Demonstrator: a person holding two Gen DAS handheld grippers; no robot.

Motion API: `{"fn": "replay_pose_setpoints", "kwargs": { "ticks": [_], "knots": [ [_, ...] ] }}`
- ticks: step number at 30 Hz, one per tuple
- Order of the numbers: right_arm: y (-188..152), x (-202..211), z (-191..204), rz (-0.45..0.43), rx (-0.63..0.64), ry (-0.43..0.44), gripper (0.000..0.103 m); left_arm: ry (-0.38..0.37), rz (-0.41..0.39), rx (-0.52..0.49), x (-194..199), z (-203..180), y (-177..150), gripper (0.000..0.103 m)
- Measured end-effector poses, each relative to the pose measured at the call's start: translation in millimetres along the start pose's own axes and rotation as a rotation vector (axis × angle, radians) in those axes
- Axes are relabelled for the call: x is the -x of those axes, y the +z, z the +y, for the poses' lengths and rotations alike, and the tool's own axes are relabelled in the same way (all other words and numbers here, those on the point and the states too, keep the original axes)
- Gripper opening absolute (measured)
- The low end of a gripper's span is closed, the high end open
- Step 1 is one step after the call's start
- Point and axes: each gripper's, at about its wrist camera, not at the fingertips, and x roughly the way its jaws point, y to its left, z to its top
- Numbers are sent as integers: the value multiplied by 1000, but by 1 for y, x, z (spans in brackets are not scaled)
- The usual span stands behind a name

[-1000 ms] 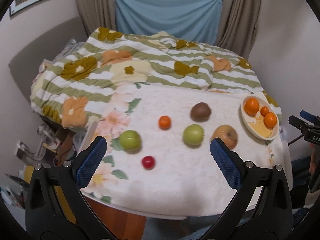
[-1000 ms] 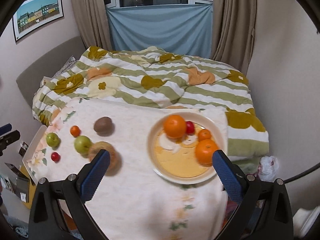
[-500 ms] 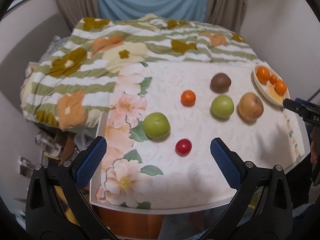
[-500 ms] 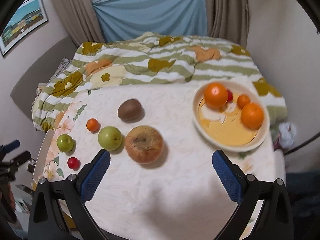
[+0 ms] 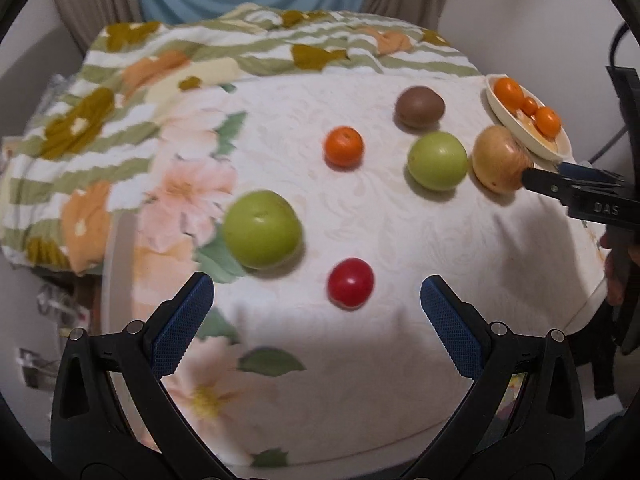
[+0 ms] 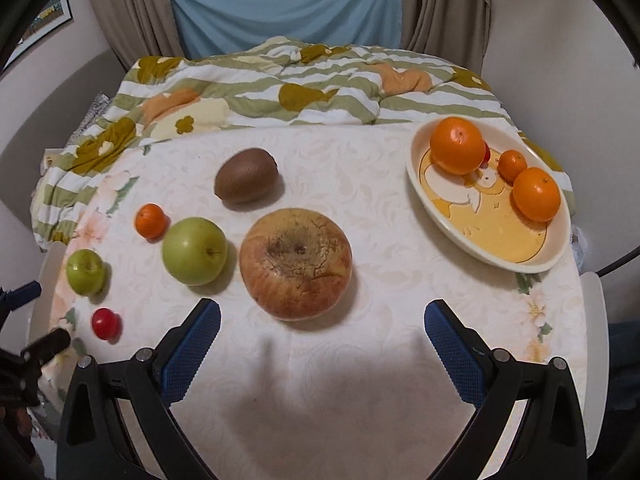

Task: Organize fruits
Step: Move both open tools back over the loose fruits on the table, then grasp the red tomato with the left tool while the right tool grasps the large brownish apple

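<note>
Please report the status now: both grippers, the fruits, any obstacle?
Left gripper open, empty, near small red fruit. Right gripper open, empty, before big apple. Six fruits loose on cloth; plate holds oranges. Nothing blocking.

Bedroom: quilted bed (image 6: pixel 304 80), curtains (image 6: pixel 132 12).

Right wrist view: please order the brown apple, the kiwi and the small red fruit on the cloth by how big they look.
1. brown apple, though nearest the camera
2. kiwi
3. small red fruit

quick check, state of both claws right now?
Left claw: open, holding nothing, just short of the small red fruit.
Right claw: open, holding nothing, just short of the big russet apple.
</note>
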Motion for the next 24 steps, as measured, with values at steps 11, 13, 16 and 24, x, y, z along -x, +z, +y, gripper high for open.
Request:
{"fn": "replay_pose_setpoints", "kwargs": {
  "ticks": [11,13,16,24],
  "knots": [
    [1,-16,0,-2,-18,-11,102,-64,56,-69,-35,-17,-4,61],
    [1,-19,0,1,-22,-11,102,-53,65,-81,-38,-19,-6,57],
    [1,-24,-1,7,-27,-9,102,-48,74,-91,-41,-20,-8,42],
    [2,-30,-1,19,-37,8,101,-39,82,-87,-42,-18,-8,39]
  ]
}}
